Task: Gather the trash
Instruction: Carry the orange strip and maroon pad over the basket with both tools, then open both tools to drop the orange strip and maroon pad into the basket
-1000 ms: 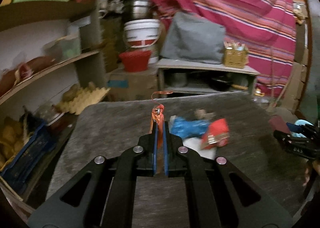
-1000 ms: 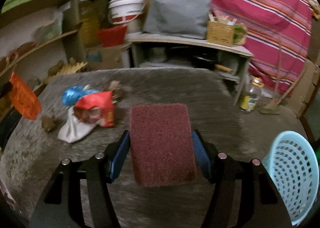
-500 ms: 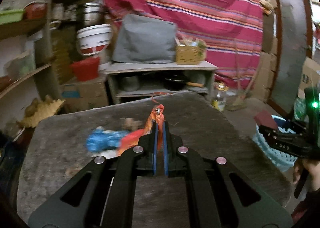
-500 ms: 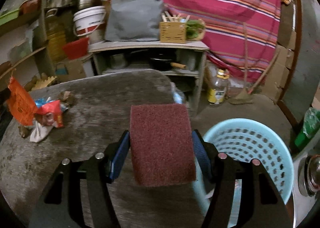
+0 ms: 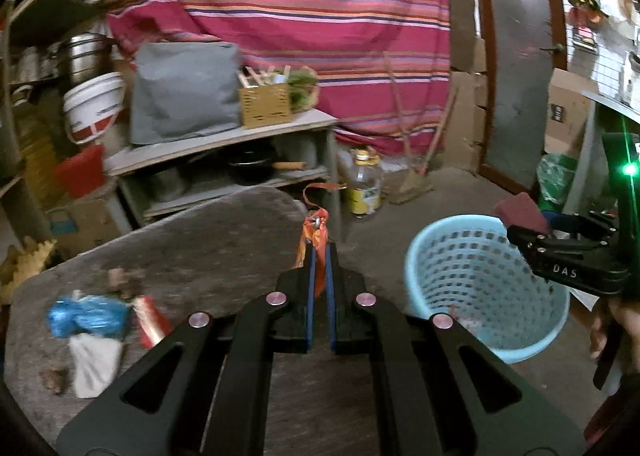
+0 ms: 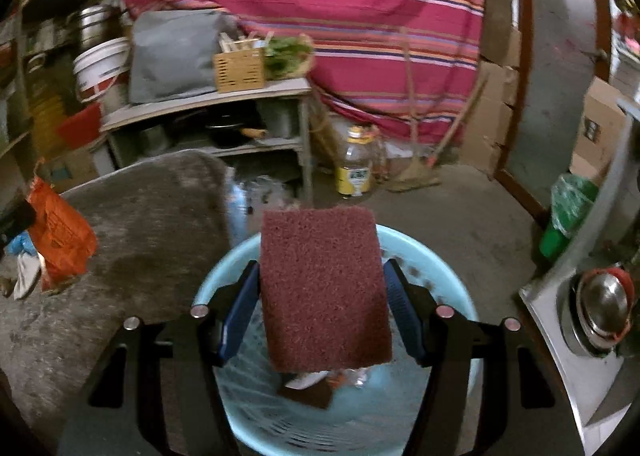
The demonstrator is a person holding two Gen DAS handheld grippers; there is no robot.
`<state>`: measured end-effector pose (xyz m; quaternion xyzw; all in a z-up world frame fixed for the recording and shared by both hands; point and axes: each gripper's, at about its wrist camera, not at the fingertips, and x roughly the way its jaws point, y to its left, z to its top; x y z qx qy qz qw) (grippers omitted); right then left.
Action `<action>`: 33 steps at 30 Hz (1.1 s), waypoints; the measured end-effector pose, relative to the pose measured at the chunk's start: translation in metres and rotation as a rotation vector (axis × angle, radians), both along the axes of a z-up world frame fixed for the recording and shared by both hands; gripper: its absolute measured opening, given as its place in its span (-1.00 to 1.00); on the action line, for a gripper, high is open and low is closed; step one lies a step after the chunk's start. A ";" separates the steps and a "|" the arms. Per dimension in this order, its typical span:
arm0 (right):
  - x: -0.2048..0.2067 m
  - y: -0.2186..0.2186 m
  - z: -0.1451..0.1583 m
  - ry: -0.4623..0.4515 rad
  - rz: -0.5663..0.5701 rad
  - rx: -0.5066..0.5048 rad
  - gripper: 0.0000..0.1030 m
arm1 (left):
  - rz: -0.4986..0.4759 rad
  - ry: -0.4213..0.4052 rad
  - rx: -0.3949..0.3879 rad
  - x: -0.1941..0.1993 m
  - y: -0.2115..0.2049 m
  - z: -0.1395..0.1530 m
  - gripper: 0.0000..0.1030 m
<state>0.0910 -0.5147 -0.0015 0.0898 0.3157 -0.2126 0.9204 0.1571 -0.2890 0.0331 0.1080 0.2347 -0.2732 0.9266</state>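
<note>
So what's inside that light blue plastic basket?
The light blue plastic basket holds a dark brown square piece and pale scraps. The maroon scouring pad above hides the rest.

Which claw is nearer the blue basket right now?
Right. The right claw, gripping a maroon scrub pad, is directly above the blue basket. The left claw, clamping an orange wrapper, is above the table edge beside the basket.

Scouring pad [image 6: 324, 288] now over basket [image 6: 460, 296]

Maroon scouring pad [image 6: 324, 288] hides basket [image 6: 448, 276] contents (mostly)
</note>
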 end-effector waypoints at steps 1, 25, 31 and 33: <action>-0.004 -0.008 -0.002 0.003 -0.012 0.006 0.21 | -0.012 0.004 0.001 -0.001 -0.008 -0.002 -0.94; -0.045 -0.072 -0.018 -0.014 -0.121 0.093 0.20 | -0.249 0.117 -0.007 -0.041 -0.141 -0.029 -0.93; -0.040 -0.071 -0.021 -0.004 -0.115 0.097 0.21 | -0.154 0.137 0.003 -0.018 -0.119 -0.042 0.03; -0.037 -0.069 -0.023 -0.002 -0.111 0.103 0.21 | -0.125 0.112 -0.005 -0.017 -0.109 -0.039 0.33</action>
